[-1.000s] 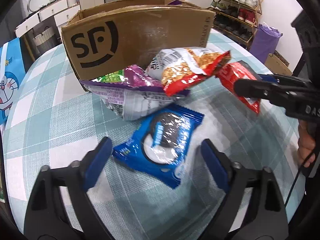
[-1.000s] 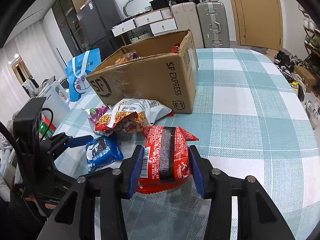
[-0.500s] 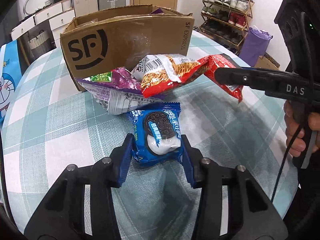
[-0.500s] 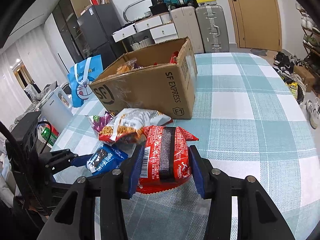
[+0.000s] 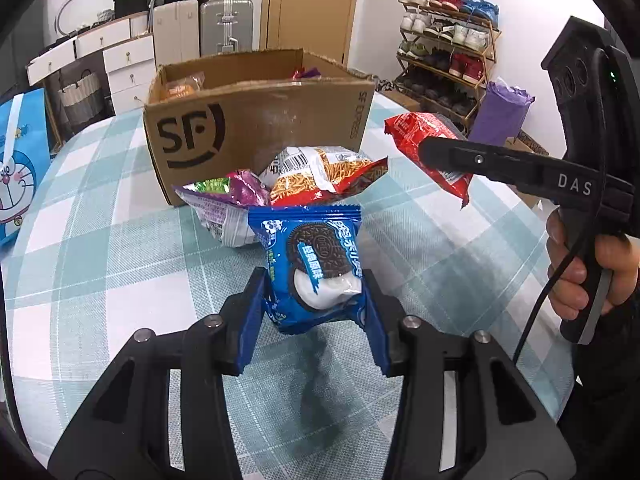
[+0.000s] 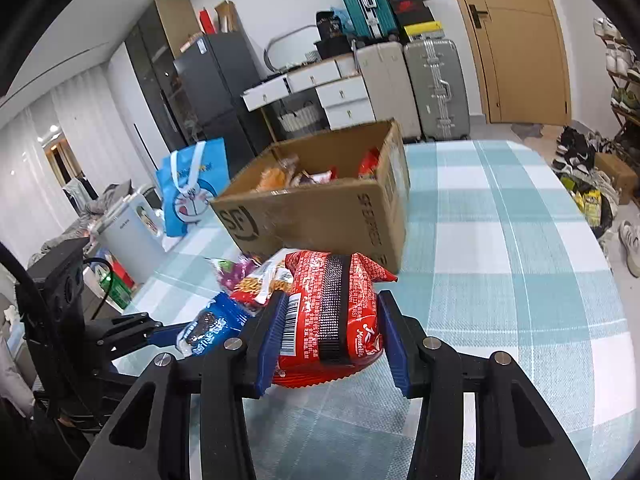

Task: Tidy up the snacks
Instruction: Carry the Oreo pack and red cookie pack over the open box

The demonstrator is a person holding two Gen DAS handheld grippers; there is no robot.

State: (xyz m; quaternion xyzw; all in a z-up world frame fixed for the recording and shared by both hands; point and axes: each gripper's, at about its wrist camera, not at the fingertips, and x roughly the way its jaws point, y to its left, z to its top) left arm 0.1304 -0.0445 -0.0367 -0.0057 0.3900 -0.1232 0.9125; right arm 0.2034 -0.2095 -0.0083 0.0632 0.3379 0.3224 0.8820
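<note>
Blue cookie packet (image 5: pixel 316 268): clamped between the blue pads of the left gripper (image 5: pixel 314 312), lifted clear of the counter (image 5: pixel 100 280), its shadow on the cloth below. Packet upright, slightly crumpled at the base.

Red noodle pack (image 6: pixel 332 316): grasped by the right gripper (image 6: pixel 332 344), also off the counter; in the left wrist view it hangs in the air to the right of the box.

Still lying on the counter, just near of the box: an orange-and-white chip bag (image 5: pixel 324 172) resting on a purple bag (image 5: pixel 228 200), the two overlapping and close against the box's near wall.

Cardboard box (image 5: pixel 260 120): open-topped, far centre on the checked cloth, several snack packs already inside.

Step in hand, as I read it: both packets picked, carry to the box under way. Next move calls for bringing each gripper up over the box's near rim, high enough that the dangling packets clear the cardboard edge, then releasing one at a time so the two grippers do not crowd each other above the opening. Two bags would remain after that.
</note>
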